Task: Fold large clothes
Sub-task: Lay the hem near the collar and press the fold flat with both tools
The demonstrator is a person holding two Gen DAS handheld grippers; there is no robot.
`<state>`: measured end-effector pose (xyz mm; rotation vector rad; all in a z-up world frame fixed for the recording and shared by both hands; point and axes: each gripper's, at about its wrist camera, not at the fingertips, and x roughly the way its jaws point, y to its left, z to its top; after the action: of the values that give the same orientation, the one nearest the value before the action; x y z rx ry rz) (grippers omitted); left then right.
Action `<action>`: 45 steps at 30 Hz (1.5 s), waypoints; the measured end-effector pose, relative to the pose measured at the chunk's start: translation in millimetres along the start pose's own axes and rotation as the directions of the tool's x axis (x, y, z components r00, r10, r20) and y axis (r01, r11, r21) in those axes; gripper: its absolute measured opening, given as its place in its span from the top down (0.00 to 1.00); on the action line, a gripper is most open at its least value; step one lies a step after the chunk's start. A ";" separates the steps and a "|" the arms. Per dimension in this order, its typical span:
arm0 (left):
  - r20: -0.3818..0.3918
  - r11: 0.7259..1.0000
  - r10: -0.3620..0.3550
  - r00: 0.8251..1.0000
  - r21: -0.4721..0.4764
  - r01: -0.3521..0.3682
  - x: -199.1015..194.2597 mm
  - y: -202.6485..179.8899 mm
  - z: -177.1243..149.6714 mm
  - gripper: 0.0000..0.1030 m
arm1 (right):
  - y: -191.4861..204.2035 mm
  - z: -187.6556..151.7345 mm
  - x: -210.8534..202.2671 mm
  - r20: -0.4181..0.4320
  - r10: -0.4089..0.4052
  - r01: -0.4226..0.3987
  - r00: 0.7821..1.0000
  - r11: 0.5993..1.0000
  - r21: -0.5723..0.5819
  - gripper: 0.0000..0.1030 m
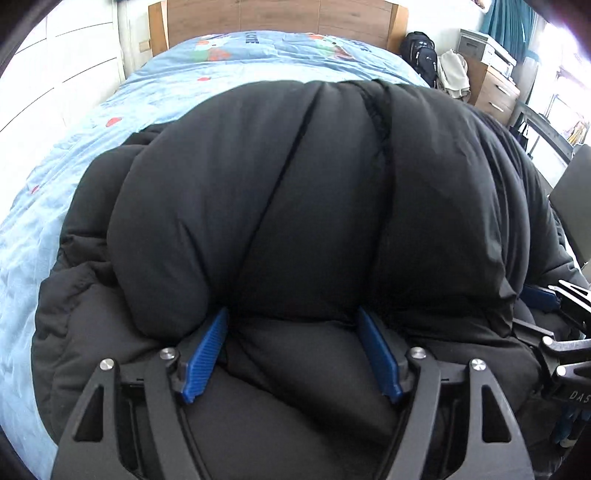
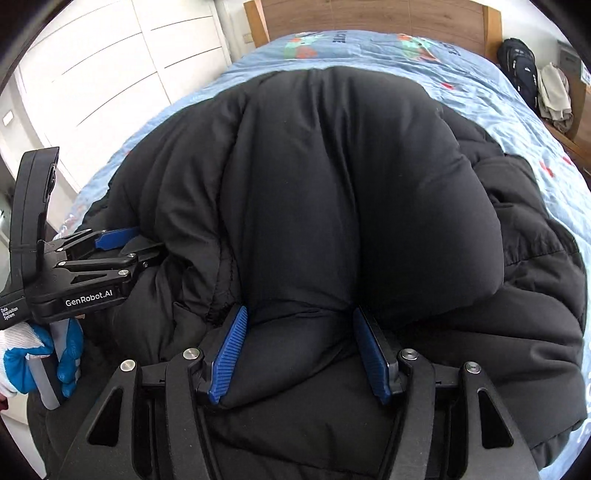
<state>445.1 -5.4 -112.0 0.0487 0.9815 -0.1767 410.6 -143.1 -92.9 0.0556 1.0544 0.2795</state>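
We have both grippers down on a black puffer jacket [image 1: 314, 206] — matte, smooth-shelled, swollen into fat quilted rolls — that lies heaped on a bed with a pale blue printed cover [image 1: 74, 177]. Our left gripper [image 1: 293, 354] has its ribbed blue pads [image 1: 205, 356] spread apart, and a thick fold of the jacket fills the gap between them; the padding bulges up just ahead of the fingertips, a dark seam line running away from them. Whether the pads actually press the cloth we cannot tell. Our right gripper [image 2: 301, 354] sits the same way — ribbed blue pads [image 2: 229, 354] apart, a soft wedge of jacket between them and a rounded mound rising just beyond the tips; again the grip itself is unclear. To the left of the right fingers the left gripper [image 2: 122, 243] shows side-on, its tips buried in the jacket's edge, held by a hand in a blue-and-white glove [image 2: 40, 354]. Far ahead of the fingers stands a wooden headboard [image 1: 277, 18].
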 end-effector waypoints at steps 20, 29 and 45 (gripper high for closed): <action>0.088 0.999 -0.034 0.996 0.031 0.031 -61.8 12.4 104.4 0.29 | -8.9 128.1 -83.5 0.124 -0.012 0.018 0.992 0.999 -0.046 0.29; 0.020 1.000 -0.003 1.000 0.031 0.003 24.9 30.0 87.0 0.07 | -29.5 120.0 22.9 -0.061 -0.071 0.070 0.996 0.997 -0.012 0.28; -0.050 0.999 0.047 0.998 0.010 -0.047 17.6 24.9 75.2 0.00 | -21.2 92.9 8.4 -0.077 -0.083 0.080 0.994 0.996 -0.037 0.28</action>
<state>520.7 7.8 -85.8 0.0851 1.0287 -0.1373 499.0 -153.3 -57.7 -0.0290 1.1270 0.2267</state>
